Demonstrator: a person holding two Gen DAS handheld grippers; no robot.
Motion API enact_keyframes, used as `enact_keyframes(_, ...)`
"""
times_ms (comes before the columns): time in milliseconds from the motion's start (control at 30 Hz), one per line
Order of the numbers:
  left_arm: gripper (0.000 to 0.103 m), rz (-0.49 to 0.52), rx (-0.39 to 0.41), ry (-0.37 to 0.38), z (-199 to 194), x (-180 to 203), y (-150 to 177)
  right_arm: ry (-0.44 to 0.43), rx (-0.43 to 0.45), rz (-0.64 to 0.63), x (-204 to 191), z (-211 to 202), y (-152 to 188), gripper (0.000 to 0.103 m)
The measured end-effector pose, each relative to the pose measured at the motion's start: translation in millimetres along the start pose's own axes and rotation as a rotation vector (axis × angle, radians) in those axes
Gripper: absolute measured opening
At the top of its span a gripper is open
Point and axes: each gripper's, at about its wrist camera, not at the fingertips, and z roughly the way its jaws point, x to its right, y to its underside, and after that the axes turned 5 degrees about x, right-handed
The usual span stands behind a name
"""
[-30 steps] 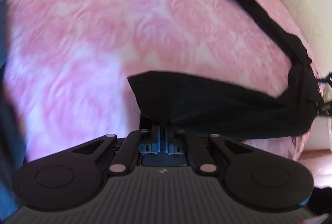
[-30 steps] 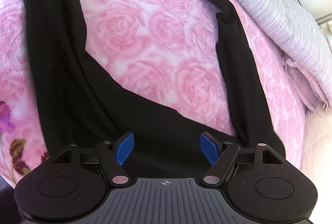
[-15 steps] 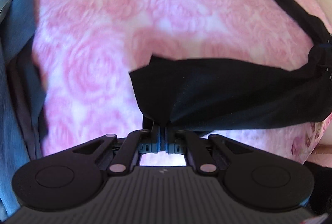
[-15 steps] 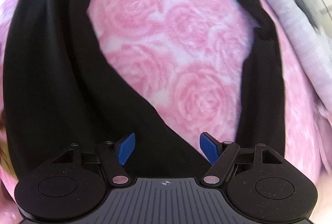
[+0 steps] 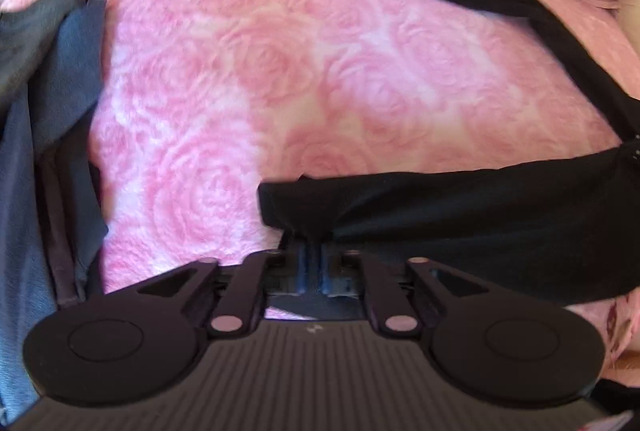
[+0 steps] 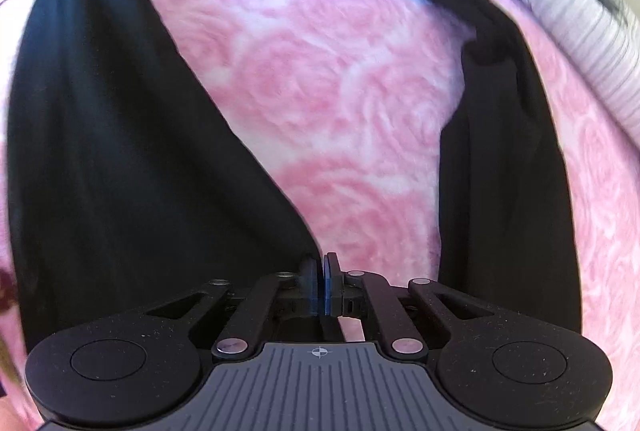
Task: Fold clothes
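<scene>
Black garment (image 5: 460,227) clamped by left tongs (image 5: 314,251) and right tongs (image 6: 322,271); grey clothes (image 5: 48,111) lie beside.

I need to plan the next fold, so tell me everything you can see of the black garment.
The black garment is thin, matte, stretchy-looking fabric with no visible print. It lies partly on the pink rose-patterned blanket, with a broad panel and a long narrow strip that curves away and bunches midway. The left gripper is shut on a corner, lifting that edge taut. The right gripper looks shut at the panel's edge.
</scene>
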Motion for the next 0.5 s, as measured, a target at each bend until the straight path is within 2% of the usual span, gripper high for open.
enact_keyframes(33,0.02,-0.003,0.002,0.0,1,-3,2,0.021,-0.002,0.02,-1,-1,-1,0.004)
enact_keyframes(100,0.026,-0.002,0.01,0.012,0,-8,8,0.093,0.014,0.052,-8,-12,-1,0.027)
enact_keyframes(133,0.03,-0.001,0.014,0.018,-1,-11,11,0.136,0.026,0.067,-14,-20,1,0.034)
enact_keyframes(167,0.03,0.0,0.019,0.025,-1,-14,14,0.18,0.039,0.081,-19,-27,2,0.053)
enact_keyframes(200,0.03,0.0,0.023,0.031,-2,-16,17,0.216,0.051,0.095,-25,-35,3,0.064)
enact_keyframes(267,0.032,0.002,0.032,0.043,-3,-22,22,0.238,0.076,0.126,-42,-50,3,0.065)
enact_keyframes(400,0.036,0.005,0.049,0.068,-5,-33,34,0.127,0.131,0.182,-90,-67,-22,0.065)
enact_keyframes(467,0.037,0.024,0.027,0.113,14,-30,36,0.068,0.164,0.163,-121,-66,-42,0.065)
enact_keyframes(500,0.034,0.027,0.009,0.138,25,-28,34,0.038,0.182,0.152,-136,-64,-52,0.065)
